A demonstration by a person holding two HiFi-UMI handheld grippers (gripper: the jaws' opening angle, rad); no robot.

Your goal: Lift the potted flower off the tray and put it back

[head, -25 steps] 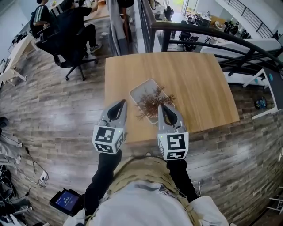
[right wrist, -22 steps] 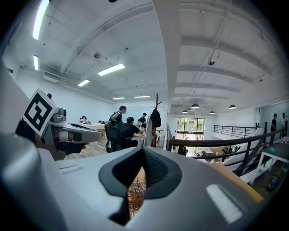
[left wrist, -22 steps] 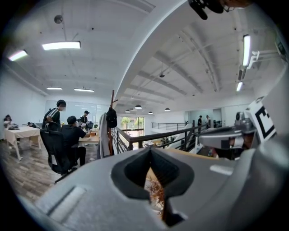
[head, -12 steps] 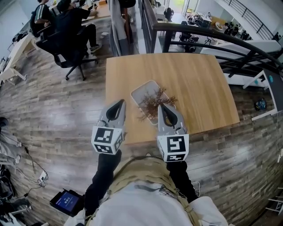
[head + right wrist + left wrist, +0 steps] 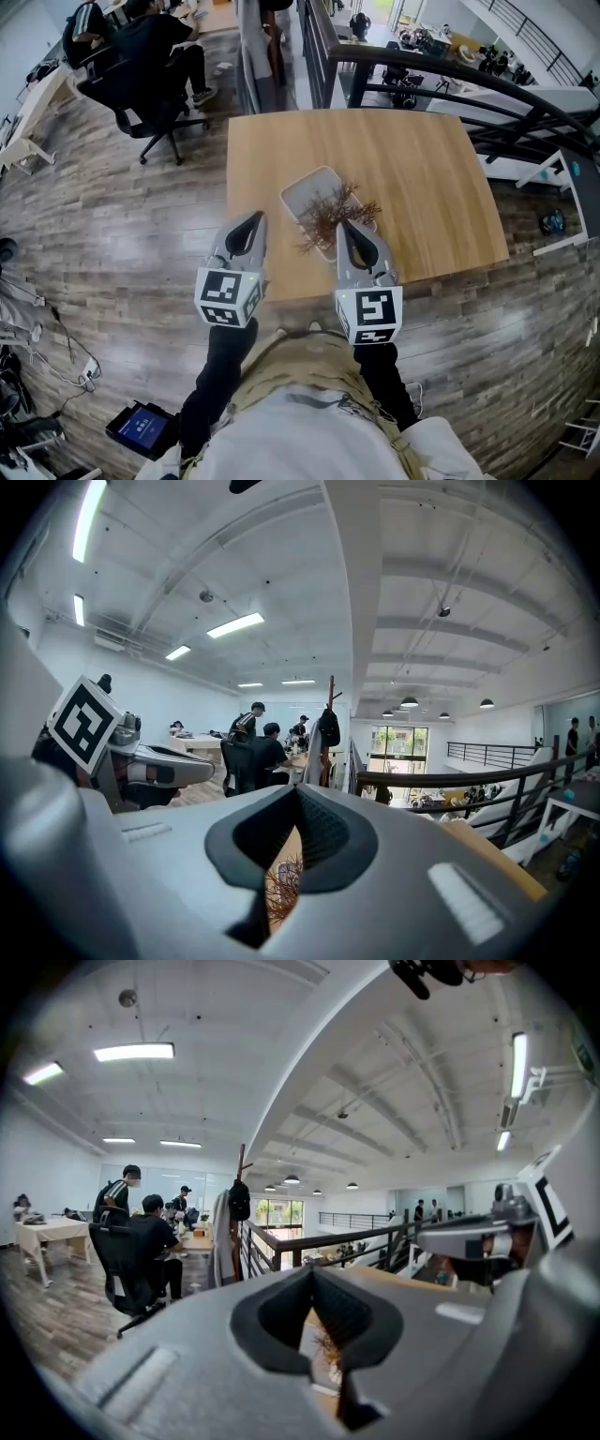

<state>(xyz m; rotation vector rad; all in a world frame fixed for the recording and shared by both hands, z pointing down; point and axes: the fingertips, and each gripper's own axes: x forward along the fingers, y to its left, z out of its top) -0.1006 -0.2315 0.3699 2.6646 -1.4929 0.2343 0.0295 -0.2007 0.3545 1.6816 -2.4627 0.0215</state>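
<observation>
A potted flower [image 5: 333, 214] with dry brown twigs stands on a white tray [image 5: 302, 190] near the front edge of a wooden table [image 5: 412, 169]. The twigs hide its pot. My left gripper [image 5: 257, 218] hovers in front of the table's left corner, left of the tray, shut and empty. My right gripper [image 5: 345, 225] is also shut and empty, its tip just short of the flower's near side. In the left gripper view the flower [image 5: 328, 1349] shows through the gap under the joined jaw tips [image 5: 312, 1271]. The right gripper view shows the flower [image 5: 281, 888] the same way below the gripper [image 5: 298, 789].
A person sits in a black office chair [image 5: 141, 89] beyond the table's far left corner. A dark railing [image 5: 441, 70] curves behind the table. White desks [image 5: 567, 183] stand at the right. On the wood floor by my feet lies a tablet [image 5: 141, 427].
Both grippers and the flower have kept their places. Only the head view has drifted slightly.
</observation>
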